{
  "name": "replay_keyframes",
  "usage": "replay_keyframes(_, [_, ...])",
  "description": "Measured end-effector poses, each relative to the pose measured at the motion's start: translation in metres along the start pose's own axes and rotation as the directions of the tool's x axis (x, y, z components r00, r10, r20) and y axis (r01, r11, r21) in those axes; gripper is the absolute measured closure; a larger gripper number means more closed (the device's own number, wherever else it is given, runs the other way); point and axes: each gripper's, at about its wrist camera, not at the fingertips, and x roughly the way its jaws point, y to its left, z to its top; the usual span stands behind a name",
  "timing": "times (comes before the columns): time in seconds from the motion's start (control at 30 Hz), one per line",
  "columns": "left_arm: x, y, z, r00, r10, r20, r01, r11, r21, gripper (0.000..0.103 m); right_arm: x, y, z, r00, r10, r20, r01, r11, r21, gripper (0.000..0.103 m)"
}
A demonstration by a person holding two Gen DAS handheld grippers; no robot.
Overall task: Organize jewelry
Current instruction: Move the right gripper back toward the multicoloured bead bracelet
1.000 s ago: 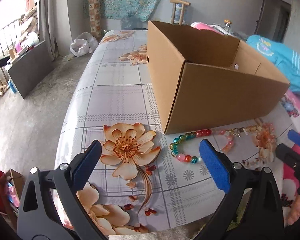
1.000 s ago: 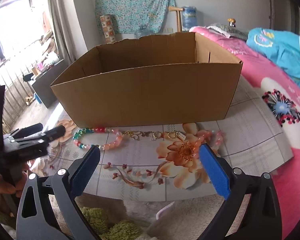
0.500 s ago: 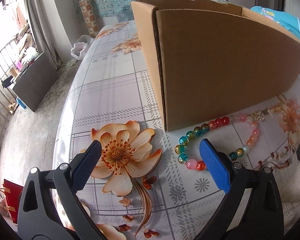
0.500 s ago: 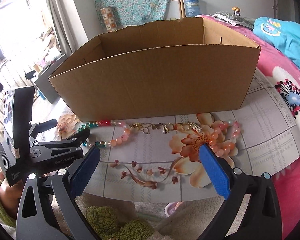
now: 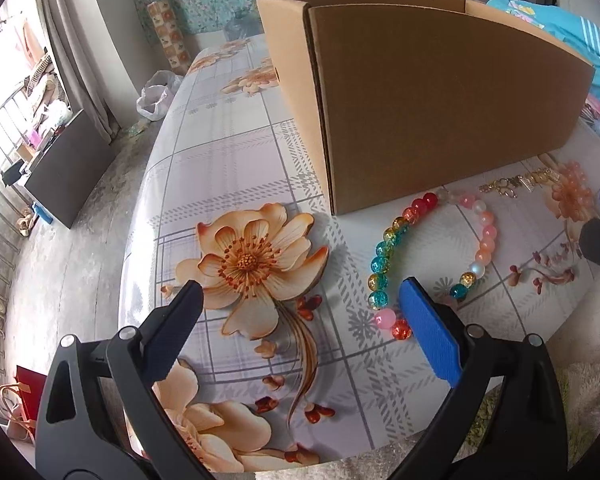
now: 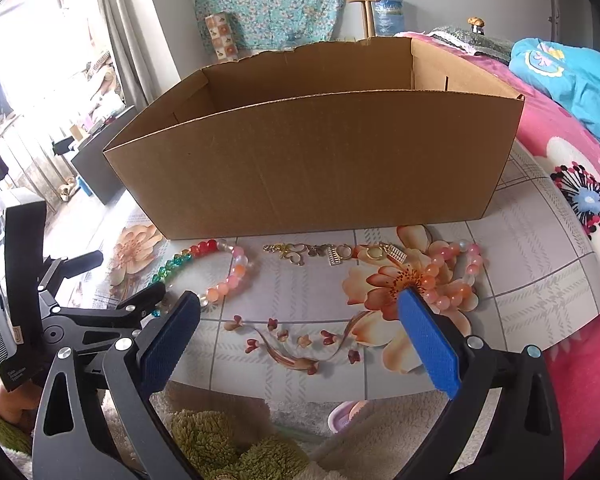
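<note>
Both grippers spread wide, nothing pinched.
The bracelet (image 5: 432,256), a loop of glassy red, teal, amber and pink beads, lies on the cloth (image 5: 228,152) by the box (image 5: 440,112); left gripper (image 5: 300,332) low beside it, right gripper (image 6: 300,332) nearby.

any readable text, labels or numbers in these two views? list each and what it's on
No text can be read in either view.
Small pale print on the left gripper body, seen in the right wrist view: too small and blurred to read.
Cardboard box: no print visible on the faces shown.
Beaded bracelet and gold chain: no lettering visible.
</note>
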Motion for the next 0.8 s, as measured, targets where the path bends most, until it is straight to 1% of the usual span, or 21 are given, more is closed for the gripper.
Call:
replay_keyframes(0.1, [-0.004,0.007,-0.007,1.000,-0.015,-0.005,0.015,1.000,-0.011,0.008,0.000,0.002,-0.001,1.000,0.002,-0.002,-0.002,1.000,-0.004,0.007])
replay_keyframes(0.23, [-0.004,0.019,-0.012,0.998,-0.060,-0.022,0.058,0.996,-0.067,0.008,0.000,0.004,0.000,1.000,0.008,-0.005,-0.008,1.000,-0.013,0.007])
replay_keyframes(0.3, [-0.003,0.021,-0.013,0.997,-0.069,-0.027,0.067,0.994,-0.083,0.008,0.000,0.006,0.000,1.000,0.008,-0.005,-0.008,1.000,-0.020,0.007])
replay_keyframes(0.5, [-0.005,0.020,-0.013,0.998,-0.052,-0.019,0.050,0.996,-0.069,0.008,0.002,0.006,0.000,1.000,0.009,-0.009,-0.009,1.000,-0.021,0.007])
replay_keyframes(0.8, [-0.002,0.022,-0.012,0.997,-0.069,-0.029,0.066,0.995,-0.077,0.007,0.008,0.004,0.002,1.000,0.013,-0.025,-0.014,1.000,-0.015,0.007])
